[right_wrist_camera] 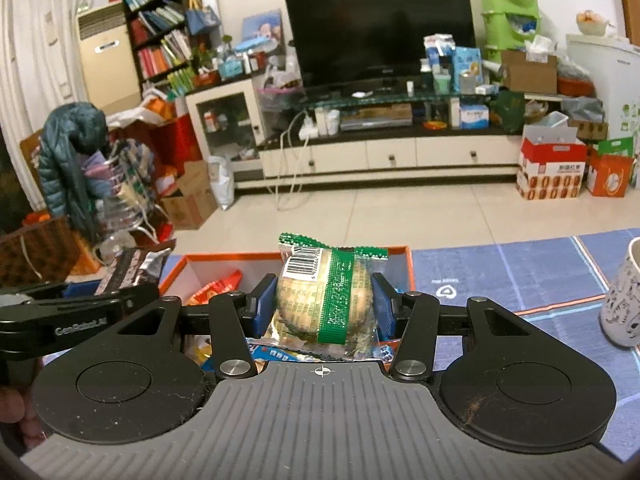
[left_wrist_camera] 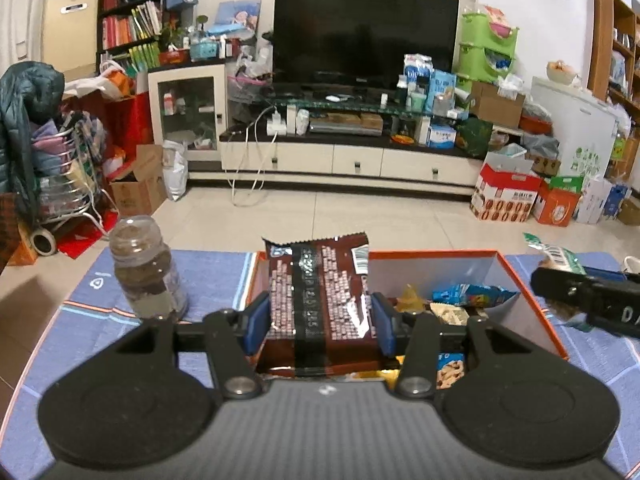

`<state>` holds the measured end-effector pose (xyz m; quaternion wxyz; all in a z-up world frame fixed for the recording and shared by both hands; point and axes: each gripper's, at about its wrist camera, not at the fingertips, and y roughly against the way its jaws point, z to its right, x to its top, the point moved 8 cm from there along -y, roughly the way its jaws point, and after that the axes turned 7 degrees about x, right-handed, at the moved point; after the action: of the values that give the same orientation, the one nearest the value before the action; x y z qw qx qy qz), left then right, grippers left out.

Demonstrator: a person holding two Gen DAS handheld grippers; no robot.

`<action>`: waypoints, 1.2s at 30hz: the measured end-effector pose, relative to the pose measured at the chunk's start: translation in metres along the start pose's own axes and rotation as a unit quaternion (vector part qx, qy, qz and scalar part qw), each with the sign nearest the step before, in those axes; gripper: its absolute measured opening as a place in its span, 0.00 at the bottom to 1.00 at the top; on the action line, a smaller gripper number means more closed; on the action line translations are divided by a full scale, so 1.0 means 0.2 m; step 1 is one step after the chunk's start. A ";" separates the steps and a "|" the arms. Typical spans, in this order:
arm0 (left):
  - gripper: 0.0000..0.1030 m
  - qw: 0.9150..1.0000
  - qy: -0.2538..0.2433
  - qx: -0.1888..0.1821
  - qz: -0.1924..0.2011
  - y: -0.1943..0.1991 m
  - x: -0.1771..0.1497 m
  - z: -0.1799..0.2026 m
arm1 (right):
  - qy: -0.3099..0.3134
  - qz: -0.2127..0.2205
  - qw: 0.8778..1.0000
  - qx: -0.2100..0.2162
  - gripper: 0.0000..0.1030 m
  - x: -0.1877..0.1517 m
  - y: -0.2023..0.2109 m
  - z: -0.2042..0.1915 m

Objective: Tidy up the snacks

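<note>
Left wrist view: the left gripper (left_wrist_camera: 320, 314) is clenched on a brown packet (left_wrist_camera: 320, 300), its blue pads (left_wrist_camera: 256, 322) pressed to both edges. The packet stands upright over the near left part of the orange box (left_wrist_camera: 536, 300), which sits on a blue cloth (left_wrist_camera: 216, 276). Inside the box lie a blue packet (left_wrist_camera: 472, 295) and other small snacks. A jar (left_wrist_camera: 146, 270) of dark contents stands on the cloth just left of the box; only this view shows it. At the right edge the right gripper (left_wrist_camera: 592, 300) reaches in, with a bit of its green pack (left_wrist_camera: 554, 252) showing above it.

Right wrist view: the right gripper (right_wrist_camera: 322, 306) grasps the green pack (right_wrist_camera: 328, 300), a clear wrapper with a green band and barcode around a pale round cake, held above the box (right_wrist_camera: 410, 268). An orange packet (right_wrist_camera: 218, 286) lies in the box, seen only here. The left gripper (right_wrist_camera: 80, 312) and brown packet (right_wrist_camera: 128, 268) appear at left. A white patterned cup (right_wrist_camera: 624, 300) stands on the cloth (right_wrist_camera: 520, 272) at far right, unseen from the other camera.
</note>
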<state>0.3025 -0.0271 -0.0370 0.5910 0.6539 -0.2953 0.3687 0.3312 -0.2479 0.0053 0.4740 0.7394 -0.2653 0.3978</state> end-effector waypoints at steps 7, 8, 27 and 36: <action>0.48 0.999 -0.016 0.009 -0.028 -0.12 -0.04 0.06 | 0.025 -0.030 0.999 -0.010 0.36 -0.08 -0.17 -0.05; 0.56 0.999 -0.019 0.010 -0.037 -0.15 -0.05 0.07 | 0.025 -0.035 0.999 -0.012 0.37 -0.09 -0.19 -0.05; 0.99 0.997 0.034 0.071 -0.025 0.45 -0.40 -0.29 | 0.022 -0.041 0.996 -0.081 0.94 -0.18 0.48 -0.21; 0.99 0.996 -0.022 0.058 -0.058 0.37 -0.52 -0.23 | -0.024 -0.182 0.976 -0.115 0.93 -0.42 0.35 -0.19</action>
<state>0.1771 0.0041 -0.0814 0.5662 0.7109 -0.2476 0.3358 0.2177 -0.2405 -0.0225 0.6139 0.7252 -0.1819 0.2534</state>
